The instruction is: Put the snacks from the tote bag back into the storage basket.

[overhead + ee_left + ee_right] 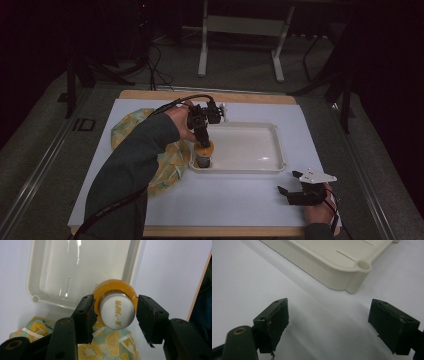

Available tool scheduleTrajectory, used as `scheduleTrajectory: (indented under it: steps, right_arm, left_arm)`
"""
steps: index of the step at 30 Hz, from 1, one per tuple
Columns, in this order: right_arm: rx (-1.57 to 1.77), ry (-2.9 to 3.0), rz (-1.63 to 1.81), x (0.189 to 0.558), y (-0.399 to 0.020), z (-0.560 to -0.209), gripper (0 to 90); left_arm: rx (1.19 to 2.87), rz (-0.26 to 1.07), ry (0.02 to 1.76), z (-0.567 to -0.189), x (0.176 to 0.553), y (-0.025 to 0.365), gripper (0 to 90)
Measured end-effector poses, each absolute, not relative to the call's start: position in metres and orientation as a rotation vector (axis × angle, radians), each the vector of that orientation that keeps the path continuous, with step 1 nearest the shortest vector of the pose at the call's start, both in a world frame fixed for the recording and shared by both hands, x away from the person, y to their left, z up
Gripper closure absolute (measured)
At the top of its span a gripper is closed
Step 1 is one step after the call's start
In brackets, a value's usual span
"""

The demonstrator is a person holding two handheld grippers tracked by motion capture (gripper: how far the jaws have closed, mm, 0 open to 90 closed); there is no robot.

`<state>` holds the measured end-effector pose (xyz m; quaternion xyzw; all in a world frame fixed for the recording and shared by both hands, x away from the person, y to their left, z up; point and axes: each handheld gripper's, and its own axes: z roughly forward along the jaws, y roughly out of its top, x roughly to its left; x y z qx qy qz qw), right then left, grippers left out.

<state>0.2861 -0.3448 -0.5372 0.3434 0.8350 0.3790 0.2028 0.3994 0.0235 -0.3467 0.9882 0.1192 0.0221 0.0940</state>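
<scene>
Left gripper [115, 312]: jaws closed partway around a bottle; both black pads press the orange ring just under its cap. Grasping, not released.
Held item: small bottle with white cap [117, 313] bearing printed characters, orange ring below the cap, dark body seen in the high view [203, 155].
Bottle position: upright at the near left corner of the white tray [270, 131], at or just over its rim; whether it rests on the tray floor I cannot tell.
Left hand [180, 124]: reaches in from the lower left, sleeve dark grey-green, cable trailing back along the forearm.
Right gripper [295, 192]: jaws spread wide, nothing between them; low over the white sheet near the table's front right, well apart from the bottle. Grey three-cornered plate on top.
Right gripper view: the two black pads [274, 320] frame bare white sheet; a tray corner with a round hole [363, 265] lies ahead of them.
Tray: shallow cream plastic, interior otherwise bare.
Cloth [172, 162]: yellow and pale green fruit print, crumpled just left of the tray, touching its left edge.
Surface: white sheet [240, 200] over a wooden table, wood showing at front and back edges.
Room: dim, grey carpet, white table legs [202, 55] beyond, dark stands and cables at the left.
</scene>
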Motion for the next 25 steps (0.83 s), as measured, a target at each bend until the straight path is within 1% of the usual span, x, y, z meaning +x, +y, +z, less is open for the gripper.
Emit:
scheduleTrajectory:
  steps: [8,25]
  right_arm:
    - [0.958,2.331,1.058,0.286,-0.345,-0.537,16.2]
    - [0.967,2.338,1.050,0.287,-0.344,-0.537,16.2]
  left_arm:
    - [2.900,0.092,0.335,-0.340,0.397,0.024,48.5]
    - [2.800,0.198,0.262,-0.320,0.384,0.031,49.8]
